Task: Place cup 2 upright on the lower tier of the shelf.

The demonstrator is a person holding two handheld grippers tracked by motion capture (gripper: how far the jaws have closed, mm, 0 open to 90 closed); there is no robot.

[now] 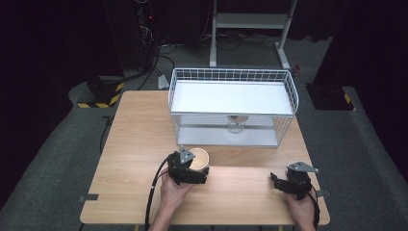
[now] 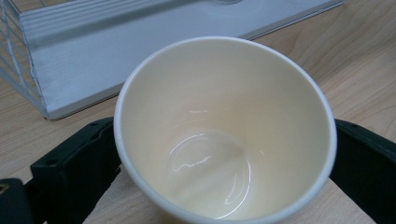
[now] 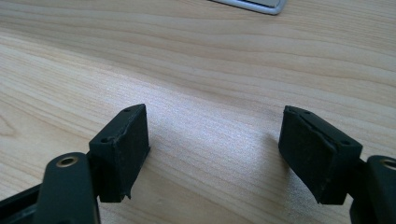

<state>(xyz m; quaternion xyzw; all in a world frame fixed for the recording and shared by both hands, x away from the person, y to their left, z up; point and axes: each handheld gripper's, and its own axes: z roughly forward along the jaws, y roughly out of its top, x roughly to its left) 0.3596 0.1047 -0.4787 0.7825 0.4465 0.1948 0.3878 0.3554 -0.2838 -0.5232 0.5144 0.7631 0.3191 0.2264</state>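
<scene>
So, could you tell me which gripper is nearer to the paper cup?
Left. The left gripper has the paper cup between its jaws; the right gripper rests open on the table, well off to the cup's right.

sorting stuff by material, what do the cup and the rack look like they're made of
Cup: probably paper with a glossy cream lining; thin rolled rim, highlights inside.
Rack: white coated metal wire, by its thin grid walls; the flat matte white shelves could be metal or plastic.
</scene>
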